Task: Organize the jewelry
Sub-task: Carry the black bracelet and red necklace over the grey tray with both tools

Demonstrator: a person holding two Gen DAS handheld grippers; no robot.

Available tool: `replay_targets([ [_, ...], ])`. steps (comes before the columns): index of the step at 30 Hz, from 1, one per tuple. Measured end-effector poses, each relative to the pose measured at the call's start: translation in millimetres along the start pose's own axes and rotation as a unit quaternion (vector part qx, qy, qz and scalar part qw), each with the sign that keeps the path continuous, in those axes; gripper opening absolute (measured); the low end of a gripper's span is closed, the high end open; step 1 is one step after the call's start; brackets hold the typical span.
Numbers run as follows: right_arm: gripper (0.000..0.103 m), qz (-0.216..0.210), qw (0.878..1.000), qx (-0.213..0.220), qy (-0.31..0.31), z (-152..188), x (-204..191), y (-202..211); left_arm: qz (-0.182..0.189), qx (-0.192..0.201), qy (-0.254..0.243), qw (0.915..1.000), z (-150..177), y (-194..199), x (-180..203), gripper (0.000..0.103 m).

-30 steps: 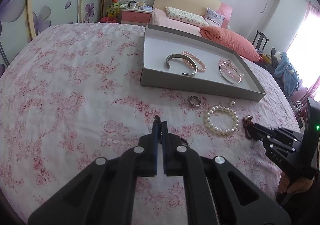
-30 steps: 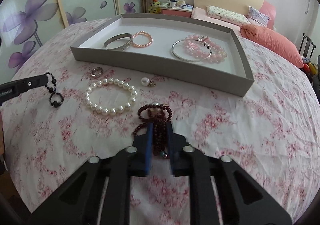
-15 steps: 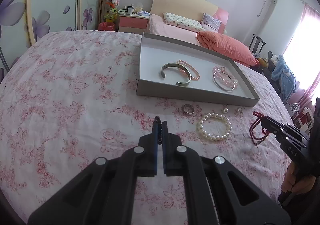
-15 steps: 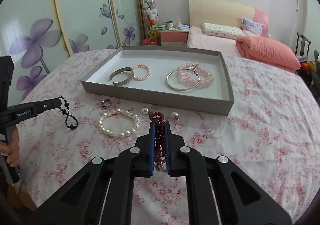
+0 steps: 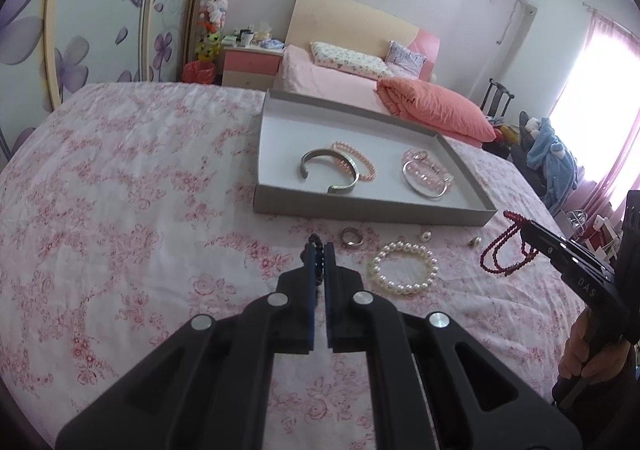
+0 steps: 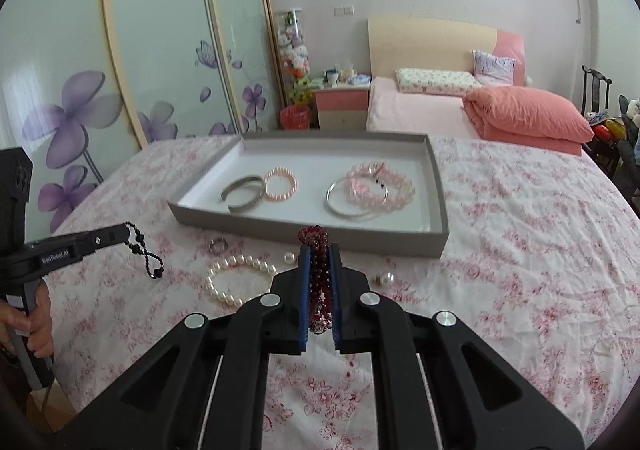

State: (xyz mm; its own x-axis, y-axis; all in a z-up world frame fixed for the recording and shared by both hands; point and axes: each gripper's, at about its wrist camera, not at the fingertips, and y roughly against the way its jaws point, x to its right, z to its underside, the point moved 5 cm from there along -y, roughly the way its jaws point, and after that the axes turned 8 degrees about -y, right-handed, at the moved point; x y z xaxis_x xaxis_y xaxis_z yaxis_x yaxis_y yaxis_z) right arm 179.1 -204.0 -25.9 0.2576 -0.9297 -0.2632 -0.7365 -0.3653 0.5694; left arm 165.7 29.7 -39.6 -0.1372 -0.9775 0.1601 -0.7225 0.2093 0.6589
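Tray (image 6: 304, 236) on bed (image 6: 520, 234) already holding four bracelets. Left gripper (image 5: 319, 250) fingers clamped on black bead strand (image 6: 145, 254) — right gripper (image 6: 319, 254) fingers clamped on red bead strand (image 6: 318, 274), both lifted, near tray. Left on bed: pearl bracelet (image 5: 404, 268), ring (image 5: 351, 237), two earrings.

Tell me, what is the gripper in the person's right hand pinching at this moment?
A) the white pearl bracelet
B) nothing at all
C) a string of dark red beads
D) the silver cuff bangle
C: the right gripper is shut on the dark red beads, lifted off the cloth, while the pearl bracelet lies on the bedspread and the silver cuff sits in the grey tray.
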Motion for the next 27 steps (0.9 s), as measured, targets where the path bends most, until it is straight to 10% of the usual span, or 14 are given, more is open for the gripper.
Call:
replay_targets([
  [27,0.009,0.006,0.991,0.134,0.014,-45,-26,43,-0.031,0.105,-0.063,0.9920,-54,33,47,0.005],
])
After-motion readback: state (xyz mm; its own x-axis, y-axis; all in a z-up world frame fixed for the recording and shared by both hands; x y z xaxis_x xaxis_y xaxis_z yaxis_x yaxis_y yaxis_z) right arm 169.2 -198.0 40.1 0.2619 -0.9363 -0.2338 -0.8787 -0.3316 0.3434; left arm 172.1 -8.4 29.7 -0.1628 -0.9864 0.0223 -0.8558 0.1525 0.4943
